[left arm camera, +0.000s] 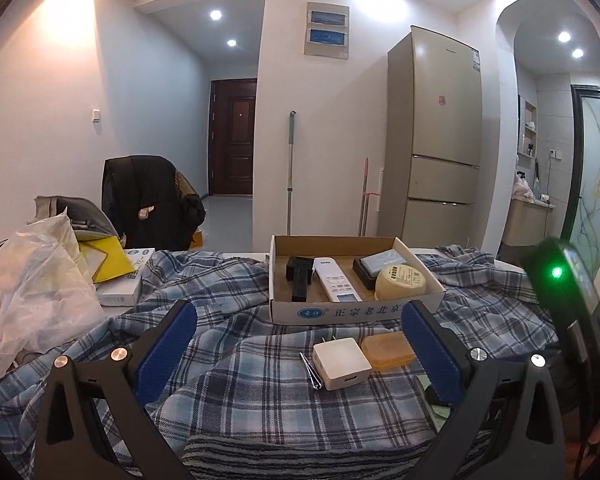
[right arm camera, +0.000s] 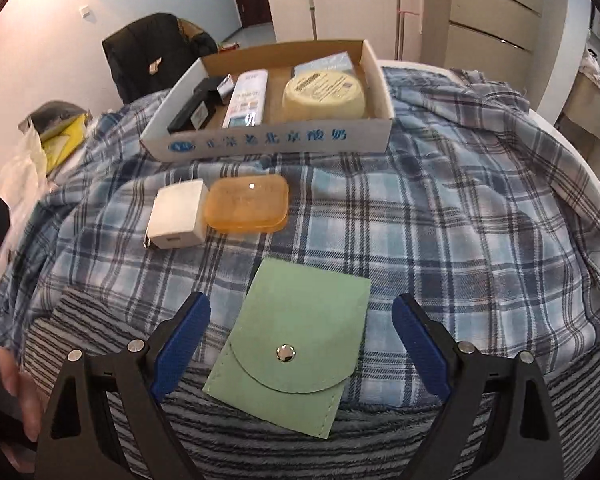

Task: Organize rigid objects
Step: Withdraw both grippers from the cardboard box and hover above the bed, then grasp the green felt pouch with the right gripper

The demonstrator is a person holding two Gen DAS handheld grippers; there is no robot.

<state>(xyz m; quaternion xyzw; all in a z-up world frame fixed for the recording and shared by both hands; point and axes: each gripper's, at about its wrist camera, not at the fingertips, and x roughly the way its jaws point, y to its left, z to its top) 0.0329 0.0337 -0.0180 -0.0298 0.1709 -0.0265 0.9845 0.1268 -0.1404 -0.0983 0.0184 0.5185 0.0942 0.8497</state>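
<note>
The right gripper (right arm camera: 300,344) is held with its blue pads spread wide, and nothing is clamped; a green snap pouch (right arm camera: 296,344) is seen lying flat on the plaid cloth (right arm camera: 460,220) directly between and just beyond its fingers, untouched by either pad. Further ahead of this gripper, a white charger (right arm camera: 178,214) and an orange soap box (right arm camera: 247,203) are set side by side, touching, with the charger to the left. Beyond them a cardboard tray (right arm camera: 268,140) is placed, in which a white remote (right arm camera: 246,98), a round yellow tin (right arm camera: 324,94) and black items are held. The left gripper (left arm camera: 300,344) is likewise kept wide apart and empty; the charger (left arm camera: 341,363) and soap box (left arm camera: 387,350) are found just ahead, between its pads, with metal tweezers (left arm camera: 310,371) beside the charger.
</note>
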